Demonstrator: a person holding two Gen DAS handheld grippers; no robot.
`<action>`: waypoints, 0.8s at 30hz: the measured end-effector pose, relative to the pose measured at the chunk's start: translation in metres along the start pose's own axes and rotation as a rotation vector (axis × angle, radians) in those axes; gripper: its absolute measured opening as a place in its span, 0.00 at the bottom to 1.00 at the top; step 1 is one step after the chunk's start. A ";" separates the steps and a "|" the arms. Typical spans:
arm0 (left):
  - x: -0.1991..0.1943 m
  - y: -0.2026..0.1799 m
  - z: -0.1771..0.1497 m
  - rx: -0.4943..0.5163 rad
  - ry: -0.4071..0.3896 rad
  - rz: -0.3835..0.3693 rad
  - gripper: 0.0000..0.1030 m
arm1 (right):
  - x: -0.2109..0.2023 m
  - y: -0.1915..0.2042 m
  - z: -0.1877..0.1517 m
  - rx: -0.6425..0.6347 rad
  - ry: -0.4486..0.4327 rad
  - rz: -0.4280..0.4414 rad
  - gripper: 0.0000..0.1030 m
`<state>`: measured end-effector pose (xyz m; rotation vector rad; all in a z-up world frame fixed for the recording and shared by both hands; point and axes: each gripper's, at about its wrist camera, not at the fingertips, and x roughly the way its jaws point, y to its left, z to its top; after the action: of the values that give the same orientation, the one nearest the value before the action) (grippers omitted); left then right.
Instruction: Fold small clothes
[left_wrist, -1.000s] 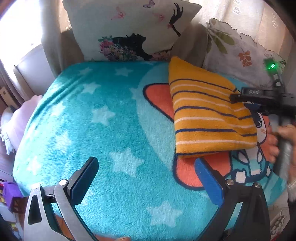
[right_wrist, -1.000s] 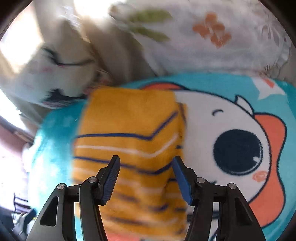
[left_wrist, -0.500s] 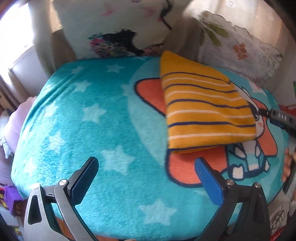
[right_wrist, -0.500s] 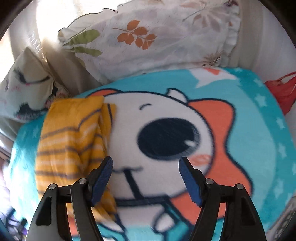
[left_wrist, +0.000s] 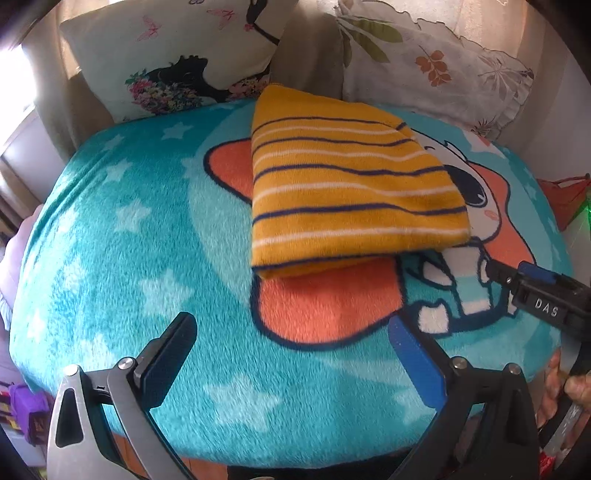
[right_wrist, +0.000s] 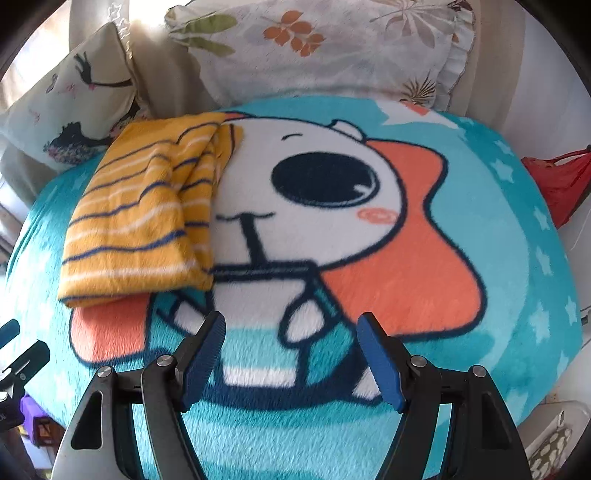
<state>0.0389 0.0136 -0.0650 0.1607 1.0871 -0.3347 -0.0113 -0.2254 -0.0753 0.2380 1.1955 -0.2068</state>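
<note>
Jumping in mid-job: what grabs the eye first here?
The folded yellow striped garment lies flat on the teal cartoon blanket, toward the pillows at the back. Both the left gripper and the right gripper hang open and empty above the blanket's near edge, short of the garment.

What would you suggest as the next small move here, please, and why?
Probably nothing more on this piece: the striped garment already lies folded flat on the blanket, and the left gripper and right gripper are both open, empty and clear of it. I would draw both away.
</note>
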 end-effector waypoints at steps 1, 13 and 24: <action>-0.001 0.000 -0.002 -0.009 0.000 0.003 1.00 | 0.001 0.003 -0.001 -0.013 0.004 0.005 0.75; -0.006 0.002 -0.026 -0.125 0.008 0.040 1.00 | 0.006 0.040 -0.018 -0.190 0.025 0.061 0.75; -0.001 -0.026 -0.029 -0.099 0.026 0.040 1.00 | 0.000 0.022 -0.025 -0.187 0.001 0.060 0.75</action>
<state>0.0056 -0.0019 -0.0768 0.0987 1.1222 -0.2423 -0.0276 -0.1968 -0.0825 0.1096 1.1991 -0.0421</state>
